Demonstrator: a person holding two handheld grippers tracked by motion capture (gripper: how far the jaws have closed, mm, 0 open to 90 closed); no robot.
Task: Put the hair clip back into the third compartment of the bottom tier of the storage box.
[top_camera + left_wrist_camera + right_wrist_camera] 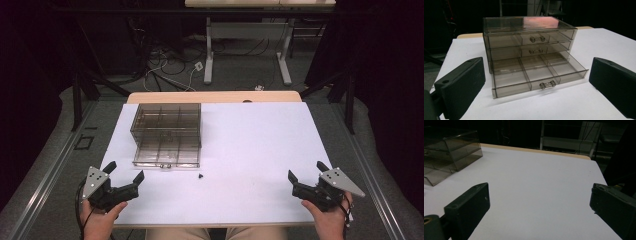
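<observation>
Smoky transparent three-drawer organiser (pixel 166 135) standing left of centre in the high view, on the white table top (pixel 250 150), toward the far edge. Bottom drawer (pixel 537 75) pulled out toward the near side, split by dividers into compartments, nothing visible inside them; small clear handle (pixel 547 84) on its front. Upper two drawers pushed in flush, each with a like handle, as seen in the left gripper view at centre frame. Tiny dark object (pixel 201 176) lying on the white surface just below and to the right of the open drawer front, apart from it; too small to identify. Left gripper (pixel 124 172) at lower left of the high view, held in a hand (pixel 100 220) at the near table edge, jaws spread wide with nothing between them, pointed toward the organiser and well short of it. Same black jaws at the lower corners of the left gripper view, framing the open drawer without touching. Right gripper (pixel 305 171) at lower right of the high view, held in the other hand (pixel 327 217), jaws likewise wide apart and empty, over bare table. In the right gripper view, organiser (pixel 449 150) at upper left, far from the jaws. Beyond the table's wooden far edge (pixel 215 96), grey floor with loose cables (pixel 165 65) and white desk legs (pixel 209 55) at the top of the high view.
</observation>
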